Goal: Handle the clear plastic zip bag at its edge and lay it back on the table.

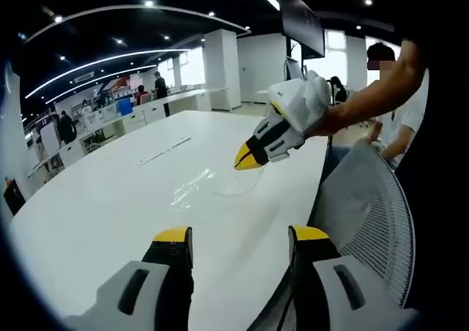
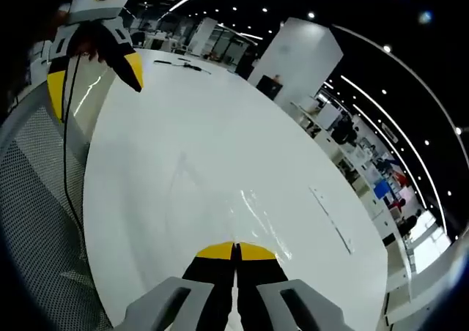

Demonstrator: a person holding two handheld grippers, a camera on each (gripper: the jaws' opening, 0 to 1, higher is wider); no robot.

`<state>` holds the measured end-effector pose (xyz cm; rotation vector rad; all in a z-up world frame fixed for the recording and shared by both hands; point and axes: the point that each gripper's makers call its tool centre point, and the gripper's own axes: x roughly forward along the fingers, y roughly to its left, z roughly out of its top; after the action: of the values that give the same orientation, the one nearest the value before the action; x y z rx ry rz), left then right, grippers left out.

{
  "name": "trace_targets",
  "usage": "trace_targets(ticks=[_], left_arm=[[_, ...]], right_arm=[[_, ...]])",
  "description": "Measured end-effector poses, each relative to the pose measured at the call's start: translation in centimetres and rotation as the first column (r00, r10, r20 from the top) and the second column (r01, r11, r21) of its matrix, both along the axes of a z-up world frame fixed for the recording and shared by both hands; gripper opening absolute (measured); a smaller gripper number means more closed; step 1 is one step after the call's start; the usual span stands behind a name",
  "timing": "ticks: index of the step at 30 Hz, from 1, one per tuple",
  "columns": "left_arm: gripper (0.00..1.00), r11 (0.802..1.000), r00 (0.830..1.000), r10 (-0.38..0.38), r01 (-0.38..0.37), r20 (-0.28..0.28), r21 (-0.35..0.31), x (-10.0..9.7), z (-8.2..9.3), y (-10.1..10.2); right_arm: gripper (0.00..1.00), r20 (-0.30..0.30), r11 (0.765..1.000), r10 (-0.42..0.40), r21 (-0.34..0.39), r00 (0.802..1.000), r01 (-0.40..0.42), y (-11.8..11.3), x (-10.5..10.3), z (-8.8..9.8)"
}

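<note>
The clear zip bag [image 1: 209,187] looks flat on the white table [image 1: 95,214], just below the right claw [image 1: 247,157], whose tips are pinched together on nothing I can make out. So it seems laid down already; next is backing off. The left claw [image 1: 238,237] hangs wide open, well short of it.

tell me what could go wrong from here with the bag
1. The right claw is shut just above the clear zip bag, which lies flat on the white table; whether it pinches the edge is unclear, so the thin film could slip.
2. The bag lies near the table edge by the mesh chair and might slide off.
</note>
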<state>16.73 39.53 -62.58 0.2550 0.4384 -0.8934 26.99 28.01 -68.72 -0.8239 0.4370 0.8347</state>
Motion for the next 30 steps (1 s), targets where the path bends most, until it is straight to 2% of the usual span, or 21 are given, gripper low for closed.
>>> trace_targets(ticks=[9, 13, 27, 30], left_arm=[[0.51, 1.0, 1.0, 0.009, -0.009, -0.016, 0.009, -0.3, -1.0, 0.6], [0.51, 1.0, 1.0, 0.013, -0.013, -0.022, 0.003, -0.4, -1.3, 0.6], [0.5, 1.0, 0.999, 0.012, -0.012, -0.043, 0.019, -1.5, -2.8, 0.8], [0.5, 1.0, 0.999, 0.015, -0.014, -0.043, 0.025, -1.5, -3.1, 1.0]], right_arm=[[0.0, -0.017, 0.998, 0.039, -0.056, 0.999, -0.04, 0.5, 0.4, -2.5], [0.0, -0.035, 0.997, 0.036, -0.06, 0.999, -0.038, 0.7, 0.5, -3.6], [0.0, -0.098, 0.992, 0.055, -0.105, 0.994, -0.066, 1.4, -0.5, -6.6], [0.07, -0.111, 0.993, 0.058, -0.099, 0.992, -0.069, 1.4, -0.7, -6.7]])
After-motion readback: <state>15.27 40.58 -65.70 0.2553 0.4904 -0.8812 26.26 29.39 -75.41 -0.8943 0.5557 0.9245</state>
